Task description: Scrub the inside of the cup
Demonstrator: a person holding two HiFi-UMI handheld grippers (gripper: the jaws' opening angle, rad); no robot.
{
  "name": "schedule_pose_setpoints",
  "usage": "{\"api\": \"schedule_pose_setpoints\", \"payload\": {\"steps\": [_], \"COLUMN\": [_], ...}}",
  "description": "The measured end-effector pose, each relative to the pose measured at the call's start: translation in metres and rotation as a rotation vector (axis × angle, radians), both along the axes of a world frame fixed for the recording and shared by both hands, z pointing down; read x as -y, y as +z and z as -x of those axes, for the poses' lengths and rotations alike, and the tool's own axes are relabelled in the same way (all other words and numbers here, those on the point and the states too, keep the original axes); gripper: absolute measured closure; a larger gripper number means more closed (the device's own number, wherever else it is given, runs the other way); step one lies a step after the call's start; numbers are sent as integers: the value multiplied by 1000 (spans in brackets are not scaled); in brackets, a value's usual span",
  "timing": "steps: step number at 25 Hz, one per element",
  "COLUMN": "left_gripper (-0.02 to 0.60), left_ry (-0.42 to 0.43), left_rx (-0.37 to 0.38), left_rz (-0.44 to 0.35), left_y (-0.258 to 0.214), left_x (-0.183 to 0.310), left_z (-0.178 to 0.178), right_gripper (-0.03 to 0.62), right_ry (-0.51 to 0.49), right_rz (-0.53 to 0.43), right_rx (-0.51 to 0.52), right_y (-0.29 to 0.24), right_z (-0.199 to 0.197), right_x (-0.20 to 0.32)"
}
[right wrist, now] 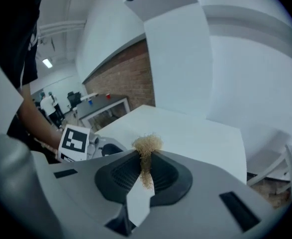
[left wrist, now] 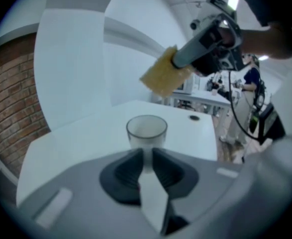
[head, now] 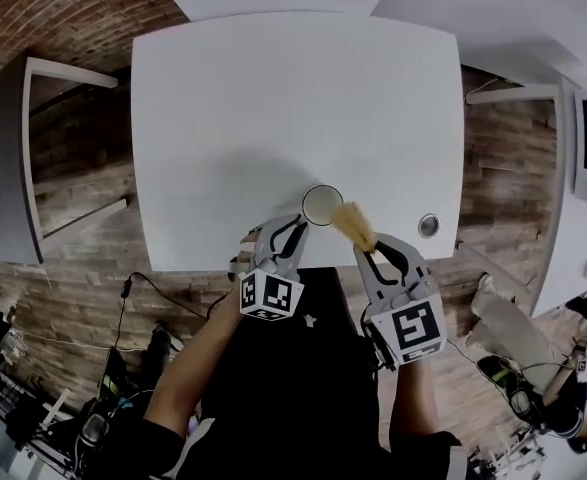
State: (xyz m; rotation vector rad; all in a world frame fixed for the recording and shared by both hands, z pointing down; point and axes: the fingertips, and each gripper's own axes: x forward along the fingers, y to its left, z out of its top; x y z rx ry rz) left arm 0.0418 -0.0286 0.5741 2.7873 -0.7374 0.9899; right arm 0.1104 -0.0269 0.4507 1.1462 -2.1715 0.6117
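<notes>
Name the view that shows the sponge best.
Left gripper view: the sponge shows its broad face, held by the right tongs near the cup. Head view shows it small; right gripper view only a pinched edge.

No legible text, number or brand is showing in any view. The cube (head: 271,296) on the left gripper (head: 293,230) and the cube (head: 416,328) on the right gripper (head: 371,255) are displaying only black-and-white square patterns.

Cup (head: 322,205) and sponge (head: 353,223) at the grippers' tips
Cup just ahead of left gripper (head: 291,230); right gripper (head: 373,253) pinches the sponge beside it.
</notes>
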Motion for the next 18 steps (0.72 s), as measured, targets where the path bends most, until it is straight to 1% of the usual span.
{"api": "schedule_pose_setpoints", "payload": {"steps": [3,7,12,18], "left_gripper": [518,518,518,518], "left_ry": [41,69,67,83], "left_rx": [24,37,30,38], "left_rz": [-1,-3,-16,-31], "left_y": [-1,1,-2,-4], "left_x": [-16,-38,-33,-36], "left_z": [1,0,-2,-2], "right_gripper": [556,556,556,556], "right_ry": [-129,-221,-251,-301], "right_rz": [105,237,324,404], "right_rx": [-57,-115,-174,-308], "right_y": [25,55,90,119], "right_z": [17,30,42,55], "right_x": [-3,-14,-13,-10]}}
